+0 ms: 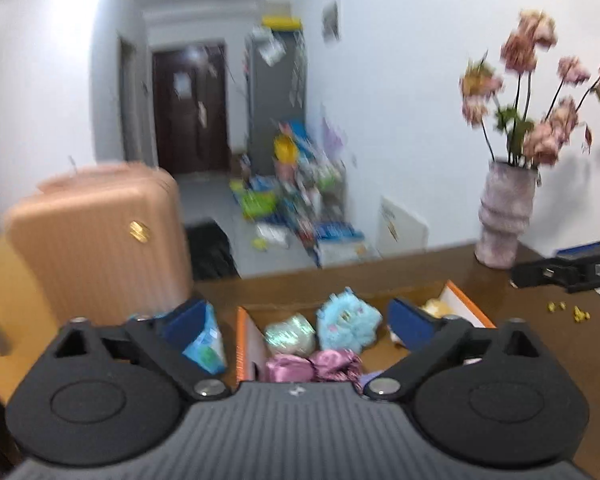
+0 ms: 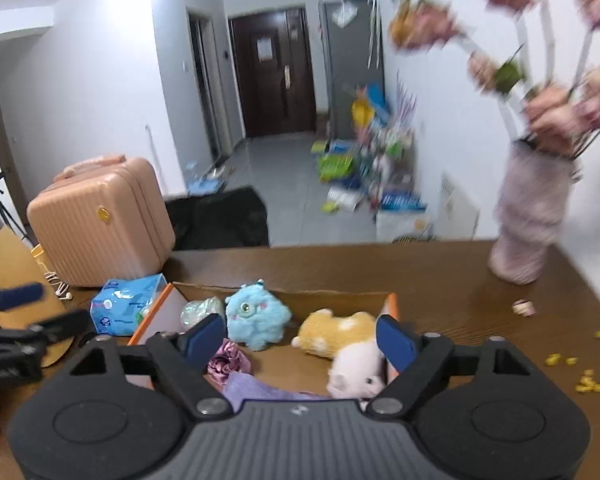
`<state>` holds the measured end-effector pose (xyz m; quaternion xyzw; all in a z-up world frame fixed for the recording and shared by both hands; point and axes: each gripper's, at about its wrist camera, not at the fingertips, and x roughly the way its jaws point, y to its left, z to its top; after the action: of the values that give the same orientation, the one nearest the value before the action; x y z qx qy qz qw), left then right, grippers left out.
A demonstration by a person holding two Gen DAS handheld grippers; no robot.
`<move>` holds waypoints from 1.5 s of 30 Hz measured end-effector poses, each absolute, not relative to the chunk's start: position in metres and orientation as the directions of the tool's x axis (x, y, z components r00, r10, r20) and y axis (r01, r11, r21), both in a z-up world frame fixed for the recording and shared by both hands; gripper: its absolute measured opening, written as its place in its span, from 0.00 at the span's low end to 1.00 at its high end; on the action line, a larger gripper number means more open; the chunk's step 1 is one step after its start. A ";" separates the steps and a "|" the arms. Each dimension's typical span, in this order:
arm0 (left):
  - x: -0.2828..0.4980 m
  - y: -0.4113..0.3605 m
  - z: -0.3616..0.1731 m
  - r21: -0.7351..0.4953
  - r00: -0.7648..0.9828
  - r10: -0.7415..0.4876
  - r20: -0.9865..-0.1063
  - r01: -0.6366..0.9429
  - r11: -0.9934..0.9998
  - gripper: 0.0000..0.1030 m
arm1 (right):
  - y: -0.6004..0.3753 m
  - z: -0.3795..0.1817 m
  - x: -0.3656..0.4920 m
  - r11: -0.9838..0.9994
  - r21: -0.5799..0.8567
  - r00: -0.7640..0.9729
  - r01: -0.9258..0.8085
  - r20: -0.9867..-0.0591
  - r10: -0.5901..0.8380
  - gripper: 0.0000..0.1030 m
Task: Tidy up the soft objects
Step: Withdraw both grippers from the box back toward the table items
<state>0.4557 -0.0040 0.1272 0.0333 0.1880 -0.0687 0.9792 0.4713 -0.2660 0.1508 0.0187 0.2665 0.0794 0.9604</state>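
Both the left gripper [image 1: 296, 320] and the right gripper [image 2: 300, 338] hang above the cardboard box [image 2: 340, 300], fingers spread wide and empty. Inside lie a blue plush monster [image 2: 256, 316] and an orange plush [image 2: 336, 334].

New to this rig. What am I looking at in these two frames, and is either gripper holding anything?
No robot arm here: a person carries a two-finger gripper in each hand, each with a fisheye camera looking along its fingers.

The left wrist view shows the left gripper; the right wrist view shows the right gripper. Both are open and hold nothing.

Below them, on a brown table, is an open cardboard box holding a blue plush toy, an orange plush toy, a white plush toy and a pink satin piece. A tissue pack lies left of it, a flower vase far right.
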 end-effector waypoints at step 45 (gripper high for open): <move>0.169 0.015 -0.006 -0.018 0.910 -0.068 -0.410 0.066 0.998 1.00 | -0.245 -0.015 0.151 0.985 0.076 0.892 -0.157 -0.418 0.174 0.87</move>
<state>0.1688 0.0153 -0.0064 -0.0018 0.2096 -0.0343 0.9772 0.1514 -0.2448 -0.0149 0.0201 0.2166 0.0852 0.9723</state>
